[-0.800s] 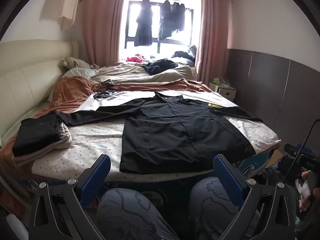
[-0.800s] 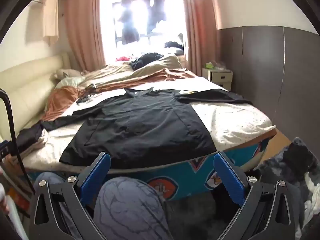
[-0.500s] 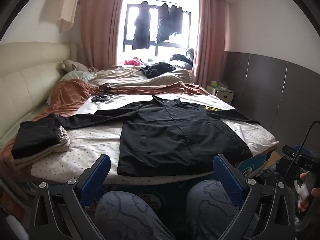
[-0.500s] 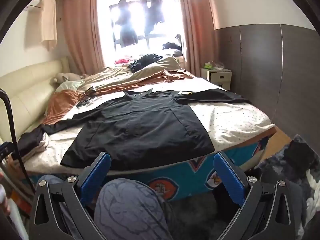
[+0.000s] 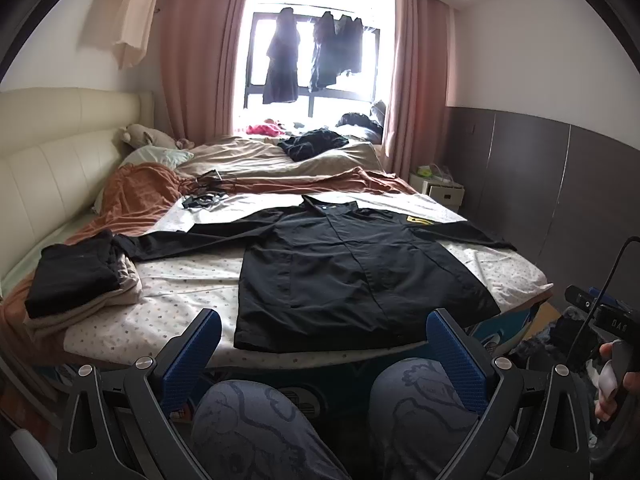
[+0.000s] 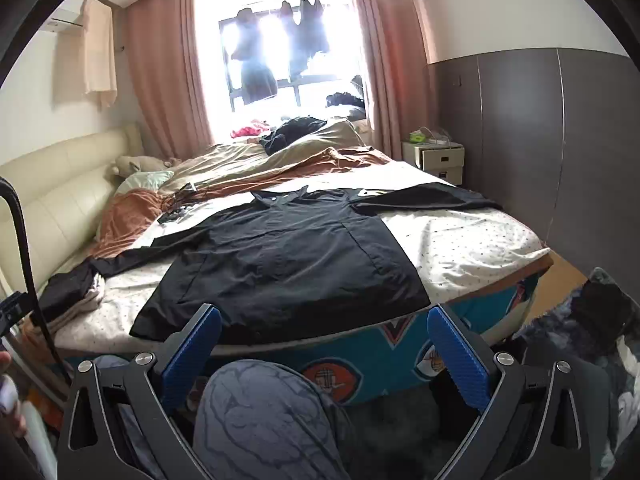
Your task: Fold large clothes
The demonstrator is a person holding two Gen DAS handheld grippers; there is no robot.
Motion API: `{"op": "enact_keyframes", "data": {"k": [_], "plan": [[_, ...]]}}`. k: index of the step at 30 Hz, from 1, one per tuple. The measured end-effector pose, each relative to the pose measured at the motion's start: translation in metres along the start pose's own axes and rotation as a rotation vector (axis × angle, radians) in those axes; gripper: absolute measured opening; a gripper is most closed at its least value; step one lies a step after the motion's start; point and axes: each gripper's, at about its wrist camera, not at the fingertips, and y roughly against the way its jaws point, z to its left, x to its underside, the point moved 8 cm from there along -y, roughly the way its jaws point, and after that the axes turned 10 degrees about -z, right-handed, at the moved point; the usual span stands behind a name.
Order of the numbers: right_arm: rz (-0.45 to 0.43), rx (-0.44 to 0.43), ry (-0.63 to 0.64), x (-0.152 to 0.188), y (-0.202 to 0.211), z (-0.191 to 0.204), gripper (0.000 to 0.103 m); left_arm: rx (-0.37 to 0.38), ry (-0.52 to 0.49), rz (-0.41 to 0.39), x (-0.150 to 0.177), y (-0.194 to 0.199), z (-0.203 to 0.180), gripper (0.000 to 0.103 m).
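A large black long-sleeved shirt (image 5: 352, 268) (image 6: 288, 260) lies flat and face up on the bed, sleeves spread out to both sides, hem toward me at the bed's near edge. A yellow patch (image 5: 418, 221) marks its right shoulder. My left gripper (image 5: 322, 354) hangs open over the person's patterned knees, short of the bed and clear of the shirt. The right gripper (image 6: 324, 354) is likewise open and empty, held back from the hem above one knee. Neither touches any cloth.
A stack of folded clothes (image 5: 76, 284) sits on the bed's left side. Rumpled brown and beige bedding (image 5: 256, 160) with dark garments fills the far half. A nightstand (image 5: 438, 188) stands at the right wall. A padded headboard (image 5: 48, 148) runs along the left.
Both views have tilted slightly upward, so the bed and shirt sit a little lower in frame. The shirt has not moved and both grippers stay open.
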Motion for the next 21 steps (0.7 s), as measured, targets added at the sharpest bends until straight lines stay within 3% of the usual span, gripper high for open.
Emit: {"op": "enact_keyframes", "data": {"k": [21], "plan": [[0.000, -0.007, -0.003, 0.0009, -0.0013, 0.0015, 0.103, 0.000, -0.002, -0.012, -0.0037, 0.0063, 0.0013, 0.103]]}}
